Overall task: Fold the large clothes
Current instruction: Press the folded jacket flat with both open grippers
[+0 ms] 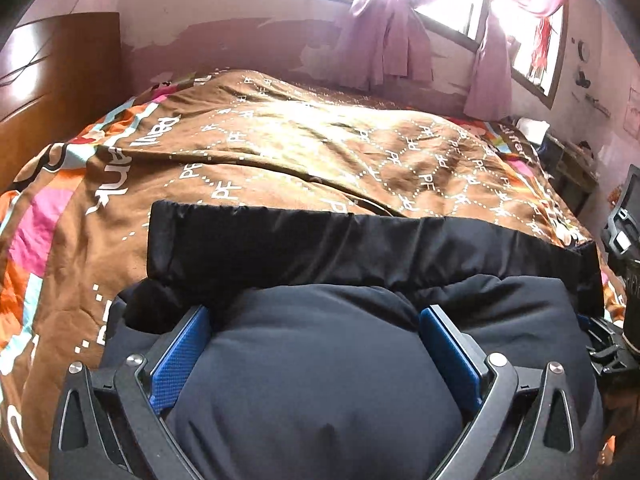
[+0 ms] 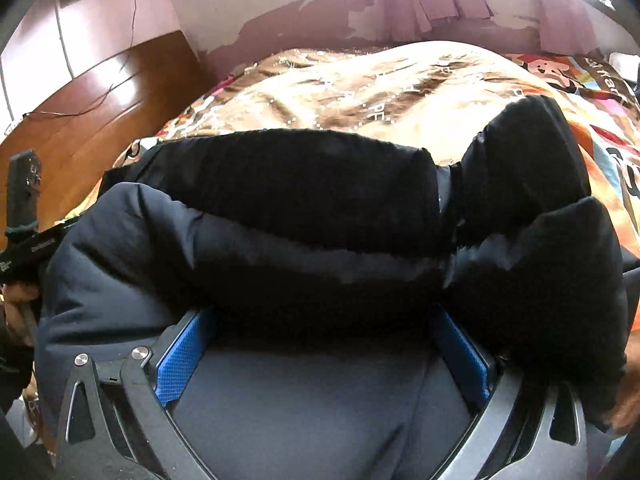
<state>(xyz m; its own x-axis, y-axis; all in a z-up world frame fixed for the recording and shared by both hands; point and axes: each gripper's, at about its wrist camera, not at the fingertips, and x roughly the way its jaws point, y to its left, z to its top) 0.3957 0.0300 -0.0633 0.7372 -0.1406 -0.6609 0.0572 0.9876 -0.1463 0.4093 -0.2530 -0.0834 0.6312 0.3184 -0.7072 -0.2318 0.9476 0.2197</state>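
A dark padded jacket (image 1: pixel 320 380) lies on the bed's brown printed cover (image 1: pixel 280 140), under the curtained window (image 1: pixel 440 12). Only the right view shows a wooden wardrobe (image 2: pixel 100 92). The left claw (image 1: pixel 316 352) and the right claw (image 2: pixel 320 352) both stand wide apart over the jacket.

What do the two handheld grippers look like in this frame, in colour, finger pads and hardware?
Both look alike. The left gripper has a dark grey metal linkage frame with triangular cut-outs and round silver bolt heads, and its fingers carry blue textured pads. The right gripper shows the same frame, bolts and blue pads on its fingers. No cables show on either.
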